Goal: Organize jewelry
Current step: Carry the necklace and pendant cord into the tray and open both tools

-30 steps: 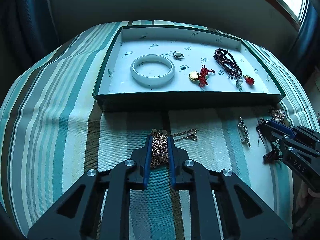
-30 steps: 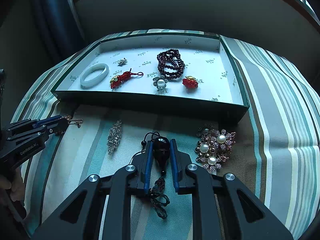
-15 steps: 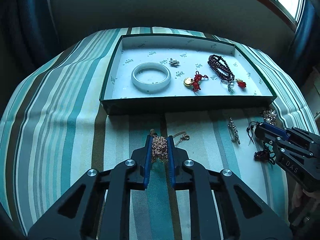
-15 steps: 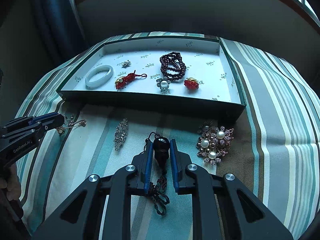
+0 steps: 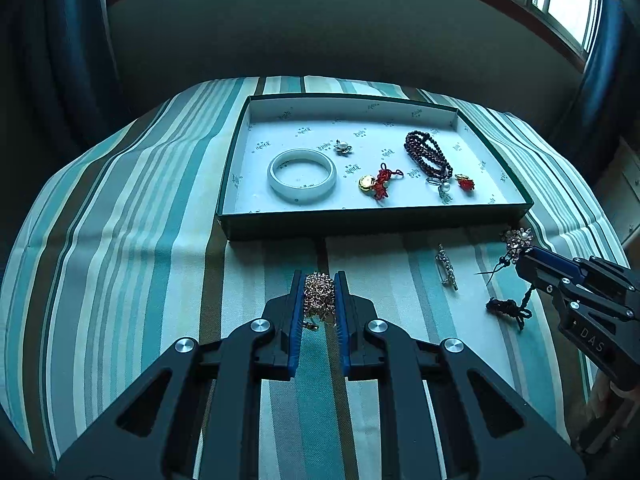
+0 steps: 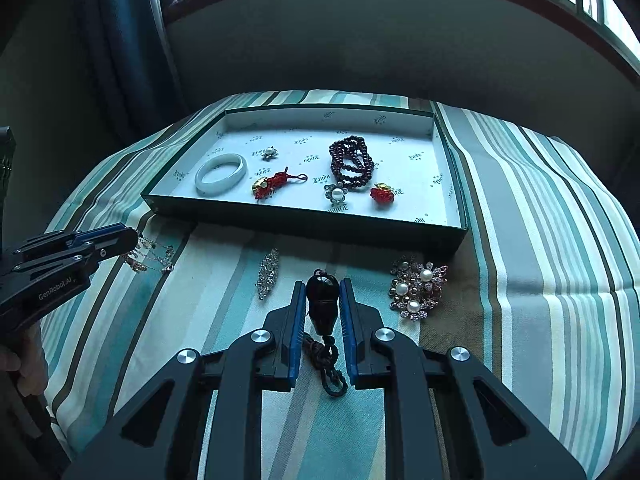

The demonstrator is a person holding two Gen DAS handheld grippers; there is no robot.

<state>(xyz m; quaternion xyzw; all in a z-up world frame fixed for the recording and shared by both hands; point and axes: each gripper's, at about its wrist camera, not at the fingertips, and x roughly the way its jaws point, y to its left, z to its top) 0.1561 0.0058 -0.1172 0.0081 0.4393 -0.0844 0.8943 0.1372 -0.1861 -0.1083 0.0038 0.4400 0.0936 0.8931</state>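
Jewelry count — six pieces in the tray [image 5: 516, 194] at 12 o'clock, two brooches on the tabletop [image 6: 540, 240]. Left claw [image 5: 319, 280] grips one gold chain [image 5: 319, 294]; right claw [image 6: 322, 286] grips one dark pendant [image 6: 322, 304].

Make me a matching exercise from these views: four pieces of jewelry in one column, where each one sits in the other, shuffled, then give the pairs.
Things:
1. gold chain
2. dark pendant
3. white bangle
4. pearl brooch

Places:
A. lying in the box
B. on the striped cloth, right of the right claw
C. pinched in the left claw
D. pinched in the right claw

Pairs: 1-C, 2-D, 3-A, 4-B
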